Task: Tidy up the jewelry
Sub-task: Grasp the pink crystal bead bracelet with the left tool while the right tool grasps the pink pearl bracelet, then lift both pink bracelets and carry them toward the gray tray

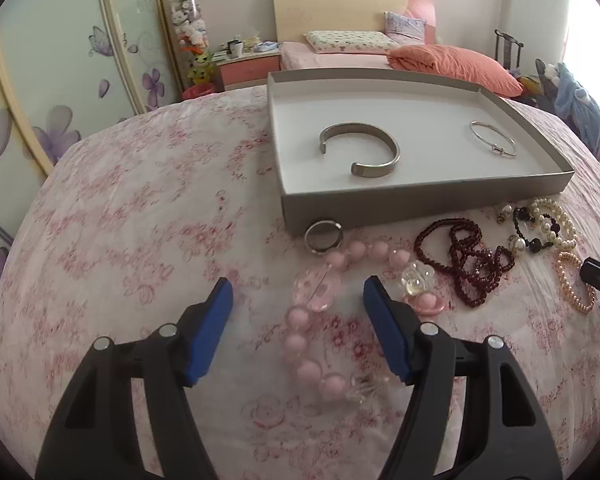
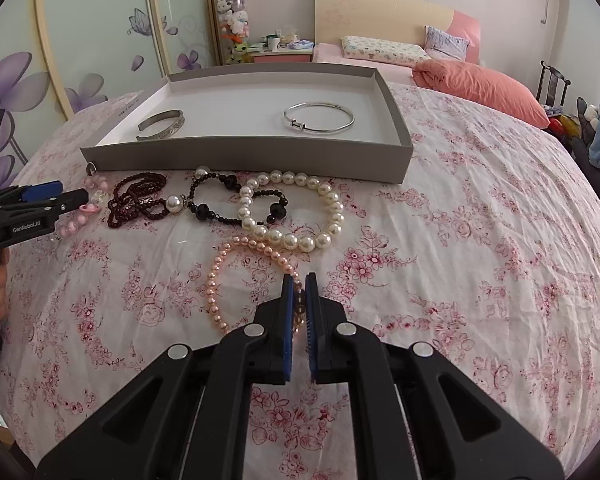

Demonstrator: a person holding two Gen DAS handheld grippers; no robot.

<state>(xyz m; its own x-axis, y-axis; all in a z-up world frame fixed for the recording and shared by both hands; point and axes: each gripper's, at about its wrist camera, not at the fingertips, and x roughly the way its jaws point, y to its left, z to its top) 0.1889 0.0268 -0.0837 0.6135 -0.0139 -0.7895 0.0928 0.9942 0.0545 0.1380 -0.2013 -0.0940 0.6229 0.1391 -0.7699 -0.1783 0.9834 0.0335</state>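
On the floral bedspread
left gripper (image 1: 298,286): jaws apart, pink bead bracelet (image 1: 308,344) between, untouched
right gripper (image 2: 299,282): pinching peach pearl bracelet (image 2: 220,280), its 4 o'clock edge

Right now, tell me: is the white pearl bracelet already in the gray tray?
No, the white pearl bracelet lies on the floral cloth in front of the gray tray.

Floral pink-and-white bedspread (image 2: 460,240) carries all; grey shallow tray (image 2: 244,162) rests on it, landmark. Just before tray's near wall: silver ring (image 1: 323,236), pink bead bracelet (image 1: 320,320), dark red bead strand (image 2: 136,200), black bead bracelet (image 2: 220,200), white pearl bracelet (image 2: 296,208); small pink pearl bracelet (image 2: 220,280) nearer still
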